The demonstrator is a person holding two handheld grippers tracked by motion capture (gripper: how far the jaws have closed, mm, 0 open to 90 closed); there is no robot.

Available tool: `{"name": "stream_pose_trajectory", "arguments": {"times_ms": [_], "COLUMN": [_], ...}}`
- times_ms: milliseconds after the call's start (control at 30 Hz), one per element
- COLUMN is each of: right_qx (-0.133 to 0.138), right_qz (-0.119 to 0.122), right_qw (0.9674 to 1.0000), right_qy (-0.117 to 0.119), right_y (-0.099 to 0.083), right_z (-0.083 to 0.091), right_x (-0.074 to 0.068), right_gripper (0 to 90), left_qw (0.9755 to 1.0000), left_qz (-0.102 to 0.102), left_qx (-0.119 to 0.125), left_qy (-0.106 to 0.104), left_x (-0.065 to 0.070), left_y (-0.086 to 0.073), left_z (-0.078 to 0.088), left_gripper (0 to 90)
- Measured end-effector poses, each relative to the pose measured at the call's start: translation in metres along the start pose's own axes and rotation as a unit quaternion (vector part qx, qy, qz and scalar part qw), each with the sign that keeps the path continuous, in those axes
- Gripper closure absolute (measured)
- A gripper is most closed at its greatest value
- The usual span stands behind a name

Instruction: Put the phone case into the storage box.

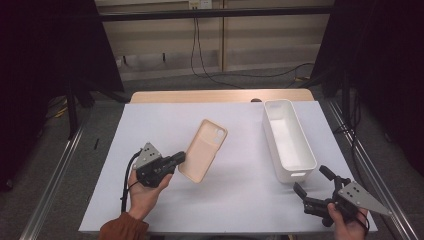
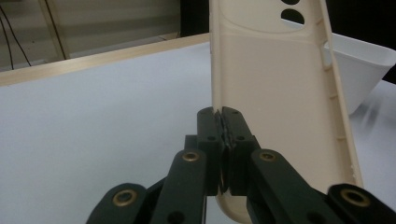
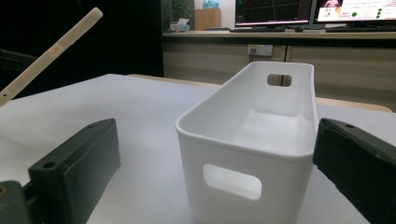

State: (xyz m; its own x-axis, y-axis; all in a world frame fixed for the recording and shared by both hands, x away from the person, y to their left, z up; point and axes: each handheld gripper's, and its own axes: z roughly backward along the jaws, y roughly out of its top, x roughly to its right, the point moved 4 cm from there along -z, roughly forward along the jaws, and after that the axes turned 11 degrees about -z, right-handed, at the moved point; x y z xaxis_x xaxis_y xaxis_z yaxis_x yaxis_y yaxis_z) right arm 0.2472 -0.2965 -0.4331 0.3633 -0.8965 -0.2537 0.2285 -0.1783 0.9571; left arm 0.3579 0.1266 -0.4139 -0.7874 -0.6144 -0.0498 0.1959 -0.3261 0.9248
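Left gripper [image 1: 179, 159] clamping beige phone case [image 1: 204, 149], right gripper [image 1: 314, 181] wide beside white bin [image 1: 287, 139], nothing between.

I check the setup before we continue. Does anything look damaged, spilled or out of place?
Nothing stands out. The left tongs pinch the phone case by one edge, tilted above the table. The white bin stands upright and empty.

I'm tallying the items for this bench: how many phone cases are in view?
1. The beige phone case is held up off the white table, pinched at its edge by the left claw, left of the white bin.
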Motion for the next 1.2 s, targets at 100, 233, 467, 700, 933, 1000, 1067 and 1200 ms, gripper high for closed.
{"name": "stream_pose_trajectory", "arguments": {"times_ms": [100,233,467,700,933,1000,1067,1200], "right_qx": [-0.003,0.001,0.002,-0.005,-0.014,-0.015,-0.019,-0.023], "right_qz": [0.007,0.014,0.015,0.016,0.025,0.026,0.029,0.029], "right_qw": [0.9999,0.9998,0.9996,0.9986,0.9967,0.9961,0.9953,0.9937], "right_qy": [0.008,0.014,0.023,0.049,0.076,0.083,0.09,0.106], "right_y": [0.002,0.007,0.019,0.02,0.019,0.019,0.02,0.019], "right_z": [0.0,0.003,0.0,-0.01,-0.026,-0.03,-0.035,-0.045], "right_x": [-0.004,-0.009,-0.021,-0.037,-0.051,-0.055,-0.06,-0.068], "right_gripper": [0.4,0.0,0.0,0.0,0.0,0.0,0.0,0.6], "left_qw": [1.0,0.9998,0.9998,0.9997,0.9997,0.9997,0.9997,0.9998], "left_qz": [-0.001,-0.003,-0.001,-0.007,-0.007,-0.008,-0.008,-0.005], "left_qx": [0.009,0.017,0.021,0.025,0.022,0.022,0.021,0.019], "left_qy": [-0.002,-0.001,0.001,0.001,-0.005,-0.005,-0.007,-0.009], "left_x": [0.001,0.002,0.005,0.01,0.011,0.012,0.012,0.013], "left_y": [0.002,0.003,0.001,0.002,0.002,0.002,0.001,0.001], "left_z": [0.002,0.005,0.008,0.005,0.002,0.002,0.001,-0.001], "left_gripper": [87.5,87.5,87.5,87.5,87.5,87.5,87.5,87.4]}}
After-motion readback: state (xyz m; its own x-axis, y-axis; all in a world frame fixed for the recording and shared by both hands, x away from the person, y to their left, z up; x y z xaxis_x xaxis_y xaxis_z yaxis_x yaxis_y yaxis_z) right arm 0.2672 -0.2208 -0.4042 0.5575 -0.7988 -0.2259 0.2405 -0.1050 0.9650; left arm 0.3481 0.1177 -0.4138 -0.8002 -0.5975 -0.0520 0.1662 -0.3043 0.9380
